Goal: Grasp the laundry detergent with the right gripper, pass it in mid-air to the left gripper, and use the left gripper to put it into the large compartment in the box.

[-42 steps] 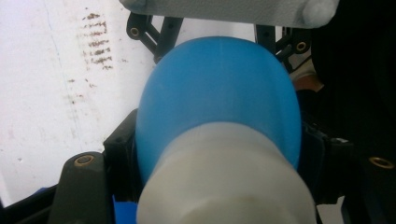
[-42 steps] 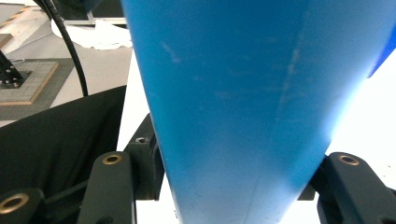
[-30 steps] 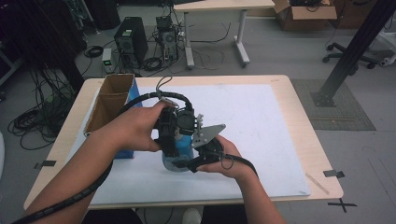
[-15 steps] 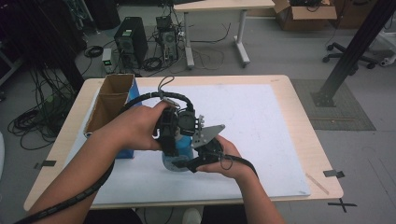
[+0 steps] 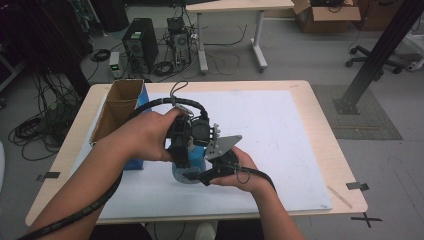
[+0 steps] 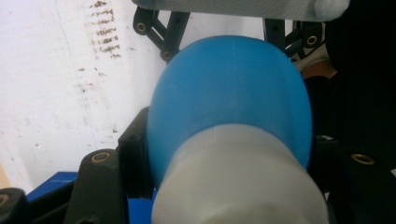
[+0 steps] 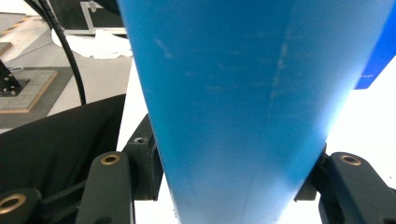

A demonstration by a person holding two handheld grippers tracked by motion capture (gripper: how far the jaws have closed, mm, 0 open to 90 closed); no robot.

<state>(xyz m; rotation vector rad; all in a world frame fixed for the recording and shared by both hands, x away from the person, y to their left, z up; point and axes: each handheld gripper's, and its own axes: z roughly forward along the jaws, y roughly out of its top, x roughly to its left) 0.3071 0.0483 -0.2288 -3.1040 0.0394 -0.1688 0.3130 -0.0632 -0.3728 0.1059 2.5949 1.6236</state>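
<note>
A blue bottle [image 5: 186, 169] stands upright on the white mat [image 5: 285, 130] near the table's front middle. From above, my left gripper [image 5: 184, 150] comes down on the bottle's top. In the left gripper view its jaws are shut on the whitish cap [image 6: 238, 177], with the blue shoulder [image 6: 229, 88] bulging beyond. My right gripper [image 5: 196, 175] reaches in from the right at table level, shut on the bottle's lower body. The blue wall [image 7: 243, 102] sits tight between both black fingers [image 7: 116, 182] in the right gripper view. Both hands hide most of the bottle from above.
An open cardboard box [image 5: 119, 106] with a blue side [image 5: 133, 163] stands at the mat's left edge, just left of my left hand. Cables trail from both grippers. The wooden table [image 5: 320, 115] extends right of the mat, with tape strips [image 5: 357, 186] near its front right corner.
</note>
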